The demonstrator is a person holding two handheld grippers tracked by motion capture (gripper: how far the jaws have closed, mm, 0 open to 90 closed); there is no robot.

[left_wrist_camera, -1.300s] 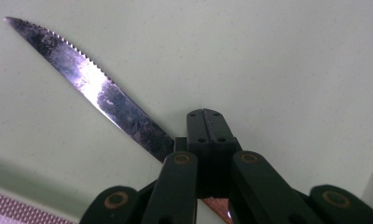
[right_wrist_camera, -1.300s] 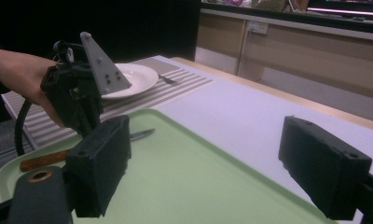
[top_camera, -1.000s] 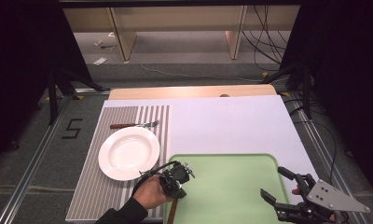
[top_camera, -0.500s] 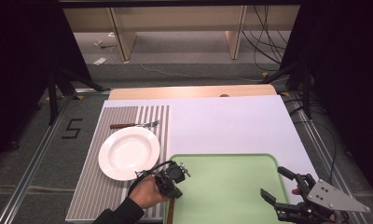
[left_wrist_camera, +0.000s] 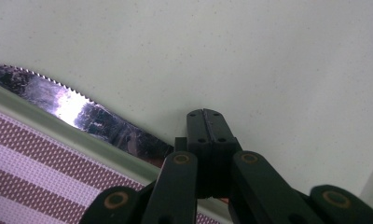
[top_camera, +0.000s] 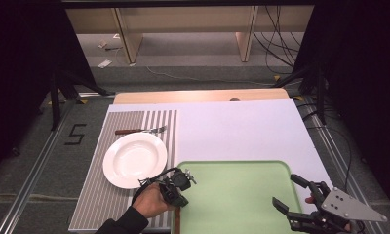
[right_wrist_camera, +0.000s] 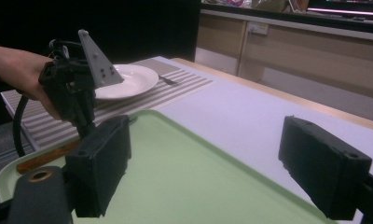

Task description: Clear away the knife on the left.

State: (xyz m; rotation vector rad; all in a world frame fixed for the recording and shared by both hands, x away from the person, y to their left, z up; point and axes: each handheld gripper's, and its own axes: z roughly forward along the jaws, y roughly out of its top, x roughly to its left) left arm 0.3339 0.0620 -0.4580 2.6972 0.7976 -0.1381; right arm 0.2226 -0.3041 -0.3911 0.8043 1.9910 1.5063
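Serrated knife (left_wrist_camera: pixel 77 112) lies along the green tray's (top_camera: pixel 242 195) left rim. Left gripper (top_camera: pixel 179 184) jaws are pressed together over its handle end; right gripper (top_camera: pixel 293 192) jaws stand wide. Slippage is risked if only the edge is pinched.

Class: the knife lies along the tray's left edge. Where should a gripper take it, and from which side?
Grip the wooden handle, coming from above. The knife lies flat along the tray rim, its serrated blade thin and slick; the left gripper is already shut near the blade's base.
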